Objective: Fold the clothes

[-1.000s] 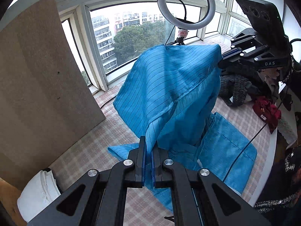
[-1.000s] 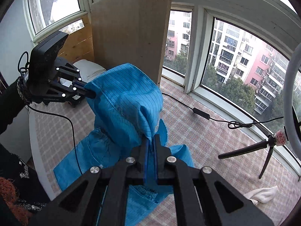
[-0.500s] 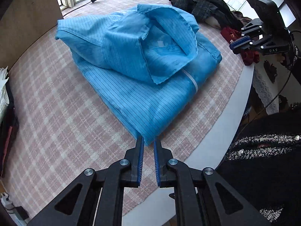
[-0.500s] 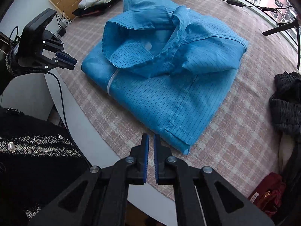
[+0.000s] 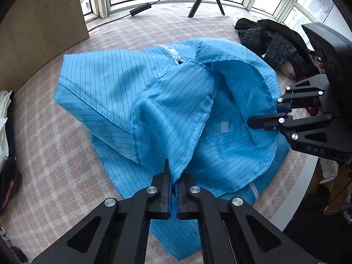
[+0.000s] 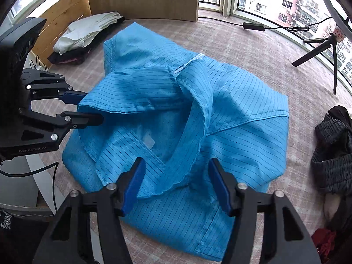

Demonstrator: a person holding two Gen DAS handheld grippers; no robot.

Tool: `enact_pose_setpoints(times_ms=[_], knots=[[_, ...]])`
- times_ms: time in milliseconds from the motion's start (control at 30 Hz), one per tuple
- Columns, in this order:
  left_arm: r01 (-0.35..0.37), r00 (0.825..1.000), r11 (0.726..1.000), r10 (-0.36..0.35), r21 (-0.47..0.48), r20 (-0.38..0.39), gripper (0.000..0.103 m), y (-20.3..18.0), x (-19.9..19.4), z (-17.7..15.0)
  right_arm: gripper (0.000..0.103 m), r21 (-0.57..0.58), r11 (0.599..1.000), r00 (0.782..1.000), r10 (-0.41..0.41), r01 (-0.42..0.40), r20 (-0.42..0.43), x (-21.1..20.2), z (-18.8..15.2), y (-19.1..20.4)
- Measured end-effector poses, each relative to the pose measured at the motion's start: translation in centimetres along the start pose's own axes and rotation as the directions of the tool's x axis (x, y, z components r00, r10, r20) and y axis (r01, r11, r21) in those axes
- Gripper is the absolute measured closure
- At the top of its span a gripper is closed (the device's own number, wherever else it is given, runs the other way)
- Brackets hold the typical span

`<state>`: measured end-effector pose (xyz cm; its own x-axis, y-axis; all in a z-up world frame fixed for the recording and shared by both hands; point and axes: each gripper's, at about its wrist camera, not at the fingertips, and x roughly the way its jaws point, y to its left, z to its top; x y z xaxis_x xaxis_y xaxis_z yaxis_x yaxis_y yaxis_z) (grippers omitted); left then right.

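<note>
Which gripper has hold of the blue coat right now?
The left gripper: its jaws are pinched shut on a flap of the blue coat. The right gripper stands wide open above the coat, gripping nothing.

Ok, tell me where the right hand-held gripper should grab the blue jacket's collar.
Probably grip the collar at its loose hemmed edge, coming from the near side: it curls up off the blue jacket, directly below the open right hand-held gripper.
</note>
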<state>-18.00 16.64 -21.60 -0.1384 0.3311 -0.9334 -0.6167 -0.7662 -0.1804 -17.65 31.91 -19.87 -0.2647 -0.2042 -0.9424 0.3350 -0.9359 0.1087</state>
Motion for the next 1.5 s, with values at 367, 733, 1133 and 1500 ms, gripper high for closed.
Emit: enact_pose_setpoints(times_ms=[367,733,1133,1500], knots=[[0.158,0.983,0.986,-0.162,0.05,0.084,0.103,-5.8,-6.9,-4.7,0.102,-0.123,0.988,0.995,-0.093,0.096,0.026,-10.0,-0.5,-1.5],[0.248,0.969,0.968,-0.248,-0.043,0.0,0.093,-3.5,-4.6,-8.9,0.101,-0.181,0.982,0.962,-0.103,0.058,-0.253,0.3,-6.6,1.2],[-0.041,0.991,0.998,0.035,0.042,0.127,0.099,8.0,-7.2,-3.5,0.083,-0.184,0.977,0.991,0.122,-0.109,0.058,-9.1,4.5,5.5],[0.239,0.965,0.967,-0.247,0.087,0.09,0.103,9.7,-1.4,0.7,0.098,0.038,0.982,0.982,0.183,-0.184,0.033,3.7,10.9,4.9]])
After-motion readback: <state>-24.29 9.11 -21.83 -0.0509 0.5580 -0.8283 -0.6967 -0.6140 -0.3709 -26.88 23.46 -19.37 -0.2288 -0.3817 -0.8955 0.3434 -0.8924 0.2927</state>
